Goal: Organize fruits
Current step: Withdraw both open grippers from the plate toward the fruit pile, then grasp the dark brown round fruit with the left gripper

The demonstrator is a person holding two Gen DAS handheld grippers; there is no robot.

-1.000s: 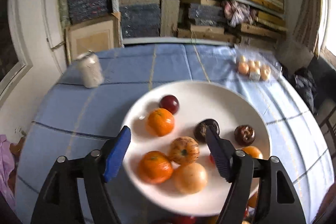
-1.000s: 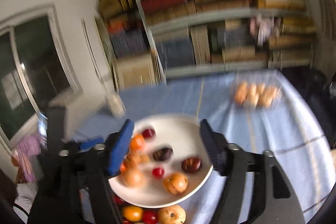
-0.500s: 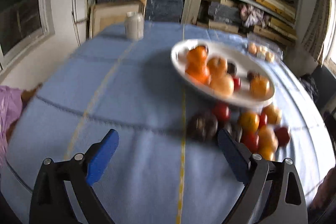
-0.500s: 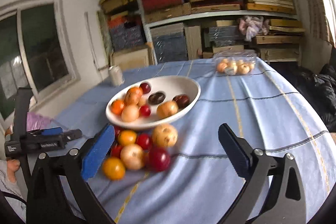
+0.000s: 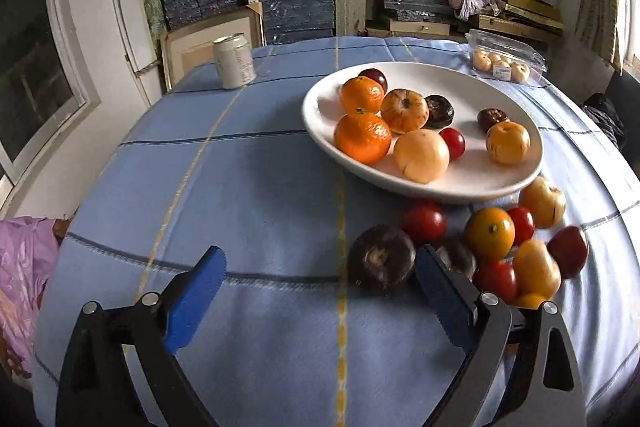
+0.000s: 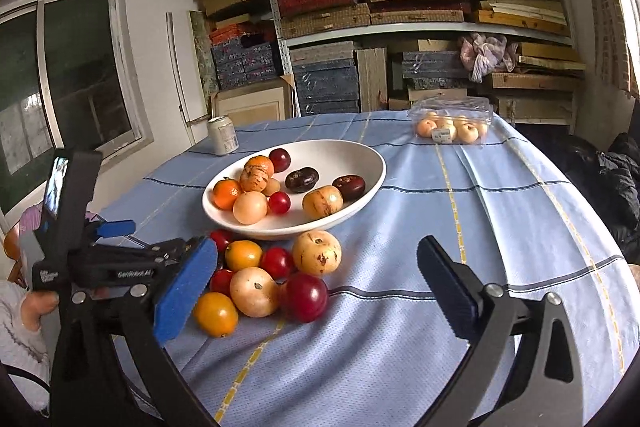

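A white plate [image 5: 316, 103] [image 6: 376, 167] holds several fruits: oranges, pale apples, dark plums and a small red one. A pile of loose fruits [image 5: 492, 239] [image 6: 272, 275] lies on the blue cloth in front of the plate. A dark round fruit [image 5: 380, 259] is nearest my left gripper [image 5: 320, 291], which is open and empty just above the cloth. My right gripper [image 6: 316, 287] is open and empty, low over the cloth right of the pile. The left gripper also shows in the right wrist view [image 6: 120, 259].
A drink can [image 5: 234, 61] [image 6: 223, 135] stands at the far left of the table. A clear plastic box of pale fruits [image 5: 504, 61] [image 6: 450, 123] lies at the far right. Shelves of boxes stand behind the table. Pink cloth [image 5: 20, 267] hangs at the left edge.
Both grippers have pulled back from above the plate and dropped low toward the near side of the table. The loose pile has come into view. Both stay open.
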